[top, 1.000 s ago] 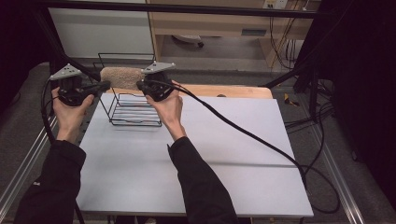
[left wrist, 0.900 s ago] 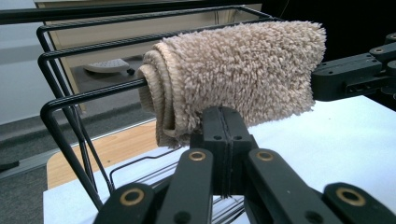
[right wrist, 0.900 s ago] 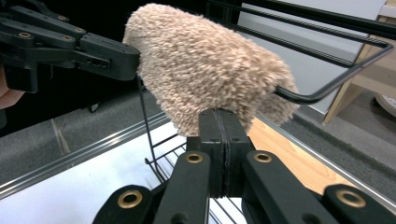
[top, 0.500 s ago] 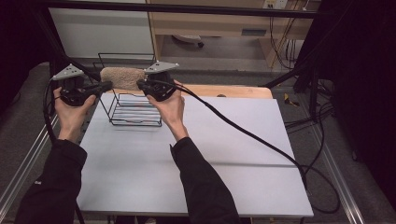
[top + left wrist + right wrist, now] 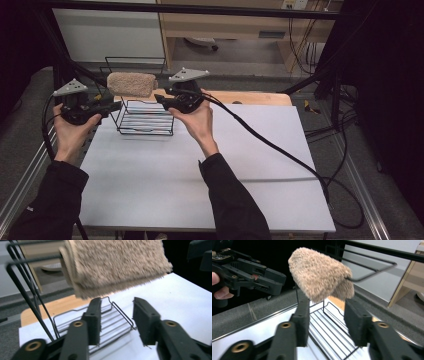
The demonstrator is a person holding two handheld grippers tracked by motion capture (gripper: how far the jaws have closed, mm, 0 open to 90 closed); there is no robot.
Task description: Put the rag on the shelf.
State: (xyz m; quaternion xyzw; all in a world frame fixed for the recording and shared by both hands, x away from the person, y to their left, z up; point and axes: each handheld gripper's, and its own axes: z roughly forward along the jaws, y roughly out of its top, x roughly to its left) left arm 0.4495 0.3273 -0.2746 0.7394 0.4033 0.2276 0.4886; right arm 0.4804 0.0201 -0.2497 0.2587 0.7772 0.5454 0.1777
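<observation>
Both jaw sets have just been opening; right gripper and left gripper are off the tan fuzzy rolled towel, nothing between them. Towel now hangs on the black wire rack's top rail, near the white table's far-left corner. Placement looks done.

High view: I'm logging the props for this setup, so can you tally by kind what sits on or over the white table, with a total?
Rolled tan towel, draped over the rack's top bar: 1
Black wire rack: 1
Wooden board at the table's far edge: 1
Hand-held grippers, left gripper and right gripper, both open: 2
Total: 5
</observation>
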